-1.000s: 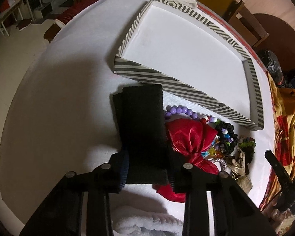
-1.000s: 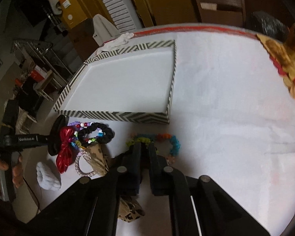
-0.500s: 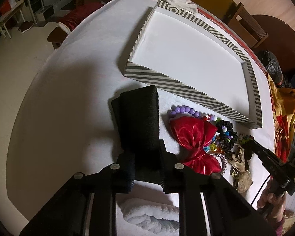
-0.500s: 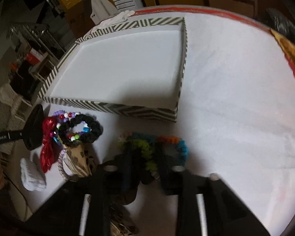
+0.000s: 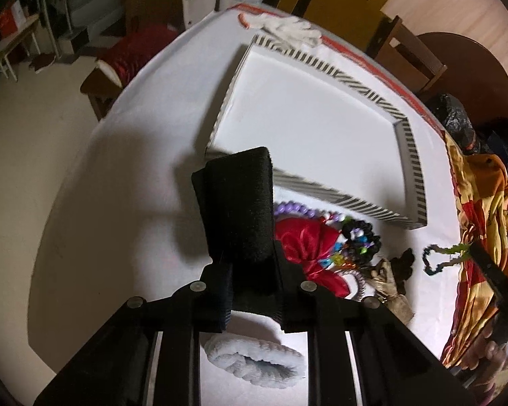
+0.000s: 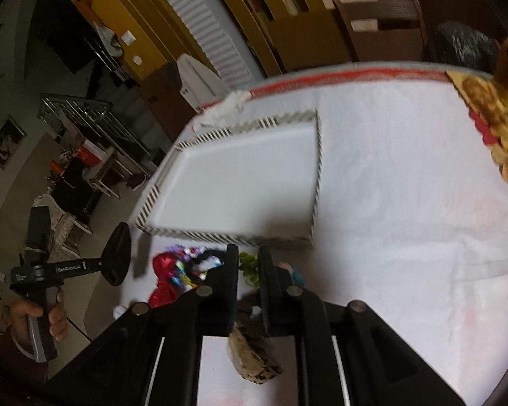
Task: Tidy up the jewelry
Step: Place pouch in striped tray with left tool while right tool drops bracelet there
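My left gripper [image 5: 252, 267] is shut on a black velvet band [image 5: 238, 203] and holds it above the white table, near the striped tray's near-left corner. The striped tray [image 5: 411, 155] is white inside. My right gripper [image 6: 248, 267] is shut on a multicoloured bead bracelet [image 6: 249, 265] and holds it lifted in front of the tray [image 6: 316, 182]; the bracelet also dangles in the left wrist view [image 5: 440, 260]. A pile stays on the table: red bow [image 5: 304, 242], purple beads [image 5: 293, 208], black beaded bracelet [image 5: 362, 240].
A white fluffy scrunchie [image 5: 254, 367] lies under my left gripper. A leopard-print clip [image 6: 254, 358] lies under my right gripper. A white glove [image 5: 288, 28] lies beyond the tray. A patterned cloth [image 5: 481, 203] covers the table's right edge. Wooden chairs [image 5: 409, 54] stand behind.
My right gripper closed on the multicoloured bracelet and lifted it off the table. My left gripper rose and moved toward the tray with the black band.
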Demonstrator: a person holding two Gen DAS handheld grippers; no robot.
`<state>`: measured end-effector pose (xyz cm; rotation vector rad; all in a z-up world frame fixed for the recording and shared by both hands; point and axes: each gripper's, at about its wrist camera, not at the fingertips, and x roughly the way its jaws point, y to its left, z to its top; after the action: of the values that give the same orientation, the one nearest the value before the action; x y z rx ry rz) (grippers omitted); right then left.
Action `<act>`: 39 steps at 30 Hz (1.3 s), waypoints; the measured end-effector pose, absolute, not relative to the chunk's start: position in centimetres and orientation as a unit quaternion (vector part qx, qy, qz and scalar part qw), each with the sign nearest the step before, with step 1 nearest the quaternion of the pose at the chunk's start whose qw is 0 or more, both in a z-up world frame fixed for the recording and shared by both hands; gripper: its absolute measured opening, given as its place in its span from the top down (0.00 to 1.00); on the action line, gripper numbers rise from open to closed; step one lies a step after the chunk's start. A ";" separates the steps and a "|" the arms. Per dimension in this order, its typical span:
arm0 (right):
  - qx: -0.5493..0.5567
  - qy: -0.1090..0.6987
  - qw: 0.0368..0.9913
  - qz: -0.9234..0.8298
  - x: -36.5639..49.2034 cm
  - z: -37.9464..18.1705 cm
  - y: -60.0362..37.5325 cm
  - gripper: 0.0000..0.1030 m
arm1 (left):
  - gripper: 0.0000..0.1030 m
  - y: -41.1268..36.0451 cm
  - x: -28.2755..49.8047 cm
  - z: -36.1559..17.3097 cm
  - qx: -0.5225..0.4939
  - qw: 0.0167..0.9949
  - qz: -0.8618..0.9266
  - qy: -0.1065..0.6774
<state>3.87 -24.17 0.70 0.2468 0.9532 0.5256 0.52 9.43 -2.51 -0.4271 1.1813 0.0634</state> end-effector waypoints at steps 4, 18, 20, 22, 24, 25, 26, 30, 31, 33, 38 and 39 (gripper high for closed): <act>0.111 0.431 0.857 0.258 4.3 3.1 -23.4 0.89 | 0.68 9.2 1.5 -0.6 -0.184 0.823 0.028 0.537; 0.115 0.457 0.850 0.236 12.1 -0.2 -18.9 0.89 | 0.68 9.3 10.8 -1.7 -0.150 0.833 0.016 0.533; 0.123 0.471 0.843 0.227 13.1 -1.8 -18.9 0.89 | 0.68 9.2 12.0 -2.7 -0.140 0.828 0.016 0.542; 0.128 0.483 0.839 0.215 13.7 -3.1 -19.4 0.89 | 0.68 9.0 12.7 -3.8 -0.132 0.822 0.017 0.554; 0.128 0.498 0.836 0.195 14.0 -4.7 -20.0 0.89 | 0.68 8.8 13.2 -4.8 -0.121 0.815 0.019 0.566; 0.129 0.503 0.834 0.188 14.1 -5.3 -20.4 0.89 | 0.68 8.8 13.4 -5.2 -0.118 0.812 0.020 0.571; 0.129 0.511 0.831 0.177 14.1 -6.1 -20.8 0.89 | 0.68 8.7 13.6 -5.6 -0.117 0.810 0.019 0.575; 0.113 0.518 0.833 0.156 14.0 -6.9 -21.2 0.88 | 0.68 8.8 14.0 -6.5 -0.123 0.803 0.020 0.582; 0.108 0.518 0.834 0.155 13.8 -6.7 -21.1 0.87 | 0.66 8.9 13.9 -6.6 -0.131 0.803 0.016 0.581; 0.098 0.510 0.840 0.158 13.4 -6.2 -20.9 0.75 | 0.57 9.1 13.8 -6.7 -0.143 0.803 0.008 0.578; 0.103 0.487 0.850 0.170 12.2 -4.4 -20.5 0.57 | 0.47 9.6 12.9 -6.5 -0.160 0.803 -0.003 0.574; 0.106 0.485 0.850 0.176 11.9 -4.1 -20.4 0.57 | 0.47 9.5 12.6 -6.3 -0.152 0.805 0.000 0.573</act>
<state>11.87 -20.38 -4.08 0.2241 1.0224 0.3713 12.59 9.53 -6.25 -0.3259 1.2265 0.0009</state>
